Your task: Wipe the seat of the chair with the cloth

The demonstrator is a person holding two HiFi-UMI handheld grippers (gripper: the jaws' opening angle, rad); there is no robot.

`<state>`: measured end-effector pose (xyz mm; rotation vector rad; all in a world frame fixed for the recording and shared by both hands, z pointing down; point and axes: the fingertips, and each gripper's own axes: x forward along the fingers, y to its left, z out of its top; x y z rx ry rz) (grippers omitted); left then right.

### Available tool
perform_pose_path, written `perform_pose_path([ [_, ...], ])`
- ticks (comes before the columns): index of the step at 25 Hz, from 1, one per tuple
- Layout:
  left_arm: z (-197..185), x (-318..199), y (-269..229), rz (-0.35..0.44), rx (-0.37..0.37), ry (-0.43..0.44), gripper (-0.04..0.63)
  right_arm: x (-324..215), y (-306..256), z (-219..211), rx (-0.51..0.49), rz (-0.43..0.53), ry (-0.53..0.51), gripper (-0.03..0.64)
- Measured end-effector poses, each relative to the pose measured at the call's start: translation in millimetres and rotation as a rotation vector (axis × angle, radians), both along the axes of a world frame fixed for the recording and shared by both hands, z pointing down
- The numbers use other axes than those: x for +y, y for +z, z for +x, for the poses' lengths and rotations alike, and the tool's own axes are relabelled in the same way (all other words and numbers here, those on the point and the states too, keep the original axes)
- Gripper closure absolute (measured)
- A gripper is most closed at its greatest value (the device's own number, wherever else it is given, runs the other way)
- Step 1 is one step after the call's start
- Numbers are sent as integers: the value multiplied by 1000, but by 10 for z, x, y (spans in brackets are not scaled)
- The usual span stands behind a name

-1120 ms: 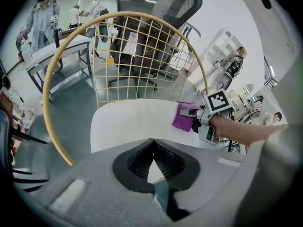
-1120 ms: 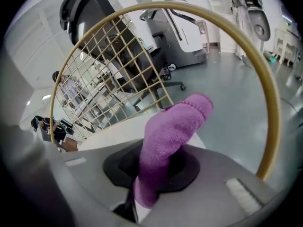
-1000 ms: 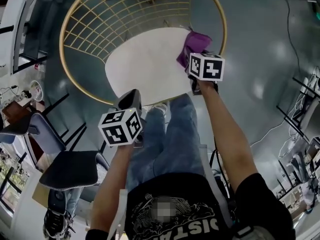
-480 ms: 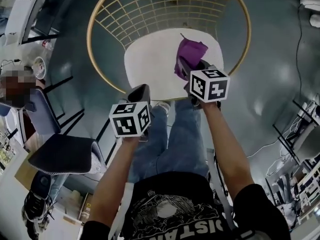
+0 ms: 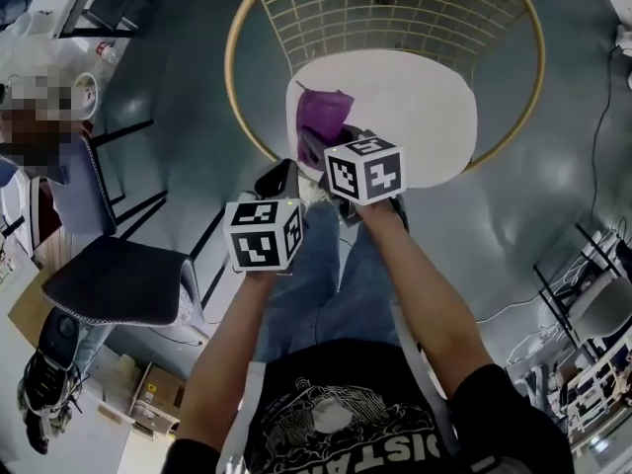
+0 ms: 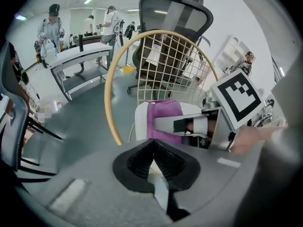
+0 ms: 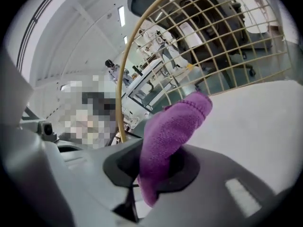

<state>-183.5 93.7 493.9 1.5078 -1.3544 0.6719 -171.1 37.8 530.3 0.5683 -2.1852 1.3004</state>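
Note:
The chair has a white seat [image 5: 415, 107] and a gold wire back [image 5: 395, 8]. A purple cloth [image 5: 321, 117] lies bunched on the left part of the seat, with my right gripper [image 5: 320, 146] shut on it. In the right gripper view the cloth [image 7: 173, 126] sticks out from between the jaws over the seat [image 7: 255, 126]. My left gripper [image 5: 277, 178] is shut with nothing in it, off the seat's front left edge. In the left gripper view, the left gripper [image 6: 153, 145] faces the cloth [image 6: 163, 122] and the right gripper's fingers [image 6: 165, 125].
A dark office chair [image 5: 118, 299] stands at the left, close to my left arm. A black mesh chair [image 6: 175, 13] sits behind the gold one. Desks [image 6: 80, 56] and people are farther back. Cables and racks [image 5: 592, 265] are at the right.
My right gripper has dragged the cloth from the right side of the seat to its left part. The left gripper has stayed by the seat's front edge.

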Motion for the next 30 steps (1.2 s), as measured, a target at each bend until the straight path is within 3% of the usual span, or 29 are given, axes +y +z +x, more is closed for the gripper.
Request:
perform_pose_path([
  [5, -210, 127, 42, 3, 12, -17, 601, 128, 226, -312, 25, -16, -41, 552],
  [10, -234, 218, 84, 11, 32, -7, 601, 109, 340, -228, 64, 0, -22, 552],
  [20, 68, 192, 162, 10, 81, 32, 601, 91, 525, 269, 151, -1, 0, 552],
  [30, 418, 107, 138, -1, 69, 50, 601, -56, 643, 897, 221, 8, 35, 552],
])
